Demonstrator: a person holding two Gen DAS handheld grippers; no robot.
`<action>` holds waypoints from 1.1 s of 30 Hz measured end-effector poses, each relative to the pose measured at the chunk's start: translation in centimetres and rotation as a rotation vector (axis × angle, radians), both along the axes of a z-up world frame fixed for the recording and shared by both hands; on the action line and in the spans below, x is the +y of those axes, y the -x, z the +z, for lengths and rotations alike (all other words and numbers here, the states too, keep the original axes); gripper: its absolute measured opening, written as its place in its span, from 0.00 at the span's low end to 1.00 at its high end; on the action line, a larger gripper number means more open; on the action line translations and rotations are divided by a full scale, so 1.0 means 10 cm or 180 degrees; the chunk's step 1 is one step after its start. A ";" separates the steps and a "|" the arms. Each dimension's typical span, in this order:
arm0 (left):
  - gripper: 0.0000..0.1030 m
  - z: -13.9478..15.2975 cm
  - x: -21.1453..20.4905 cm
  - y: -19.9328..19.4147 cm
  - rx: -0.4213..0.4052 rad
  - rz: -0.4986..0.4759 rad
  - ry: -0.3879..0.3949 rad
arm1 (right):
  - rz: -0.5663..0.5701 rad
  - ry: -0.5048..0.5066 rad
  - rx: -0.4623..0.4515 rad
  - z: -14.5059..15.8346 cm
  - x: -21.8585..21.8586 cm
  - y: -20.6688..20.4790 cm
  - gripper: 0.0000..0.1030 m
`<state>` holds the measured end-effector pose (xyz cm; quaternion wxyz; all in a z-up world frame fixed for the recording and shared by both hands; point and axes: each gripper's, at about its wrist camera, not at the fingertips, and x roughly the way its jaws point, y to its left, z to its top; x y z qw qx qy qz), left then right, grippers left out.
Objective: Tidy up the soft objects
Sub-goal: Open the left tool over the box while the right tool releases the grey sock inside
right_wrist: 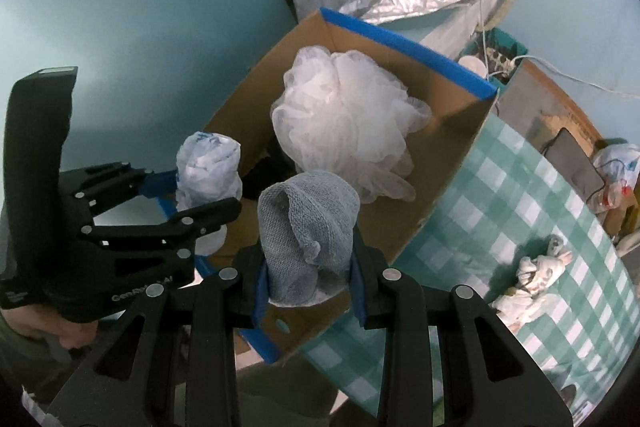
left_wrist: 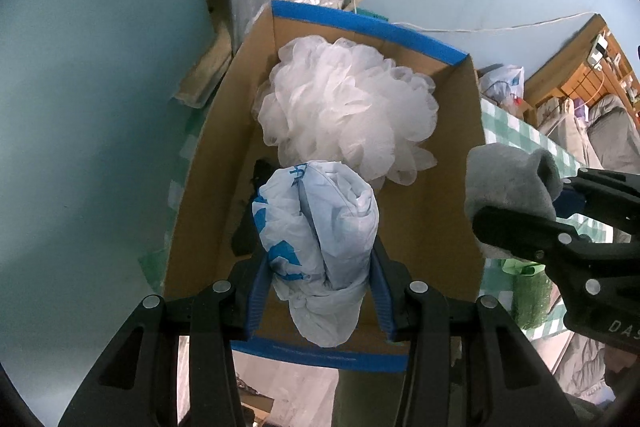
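Left gripper (left_wrist: 318, 267): I have its fingers clamped on a rolled plastic bag (left_wrist: 316, 227), long axis running straight out ahead, directly over the open cardboard box (left_wrist: 452, 163). White bath sponge (left_wrist: 344, 111) fills the box's far end; bare floor shows nearer. Right gripper (right_wrist: 308, 267) grips a grey sock (right_wrist: 306, 227) above the box's near-right corner, tabletop (right_wrist: 500, 211) to its right. The left is better placed to drop first.

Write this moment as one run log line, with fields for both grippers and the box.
left gripper: shut on plastic bag | right gripper: shut on grey sock | cardboard box: holds white loofah
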<state>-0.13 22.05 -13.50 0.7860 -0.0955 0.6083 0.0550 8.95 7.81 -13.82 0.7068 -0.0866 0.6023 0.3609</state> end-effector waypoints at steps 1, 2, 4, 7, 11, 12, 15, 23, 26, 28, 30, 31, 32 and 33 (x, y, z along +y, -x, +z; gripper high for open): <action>0.44 -0.02 0.01 0.00 0.0010 -0.0002 0.0004 | 0.0000 0.0013 0.0014 -0.02 0.01 0.00 0.30; 0.45 -0.05 0.02 0.00 0.0029 0.0002 0.0006 | 0.0001 0.0026 0.0020 -0.04 0.02 -0.01 0.30; 0.45 -0.09 0.05 0.00 0.0048 0.0004 0.0023 | 0.0007 0.0056 0.0026 -0.07 0.04 -0.01 0.30; 0.45 -0.16 0.07 0.00 0.0104 0.0002 0.0011 | 0.0002 0.0091 0.0042 -0.12 0.06 -0.01 0.33; 0.49 -0.17 0.07 -0.01 0.0087 -0.0018 0.0001 | 0.0034 0.0137 0.0026 -0.15 0.08 -0.01 0.38; 0.51 -0.17 0.07 -0.01 0.0087 -0.0025 -0.0003 | 0.0039 0.0165 -0.0006 -0.15 0.08 0.00 0.39; 0.62 -0.15 0.07 0.00 0.0058 -0.0030 -0.0029 | 0.0020 0.0178 -0.0024 -0.15 0.08 -0.01 0.47; 0.62 -0.10 0.06 0.02 0.0051 -0.0025 -0.0035 | -0.0007 0.0113 -0.0094 -0.09 0.06 0.01 0.63; 0.62 -0.08 0.06 0.03 0.0035 -0.0027 -0.0040 | -0.0035 0.0089 -0.0103 -0.05 0.04 0.01 0.63; 0.62 -0.05 0.05 0.04 0.0027 -0.0026 -0.0038 | -0.0056 0.0076 -0.0107 -0.02 0.02 0.01 0.63; 0.62 -0.03 0.03 0.05 0.0014 -0.0028 -0.0035 | -0.0093 0.0060 -0.0106 0.00 -0.01 0.01 0.63; 0.62 -0.01 0.02 0.06 0.0009 -0.0030 -0.0033 | -0.0112 0.0050 -0.0101 0.01 -0.03 0.01 0.63; 0.62 0.01 0.01 0.07 0.0000 -0.0034 -0.0029 | -0.0126 0.0044 -0.0101 0.02 -0.05 0.01 0.63; 0.62 0.02 0.00 0.07 -0.0004 -0.0038 -0.0023 | -0.0145 0.0039 -0.0102 0.04 -0.08 0.01 0.63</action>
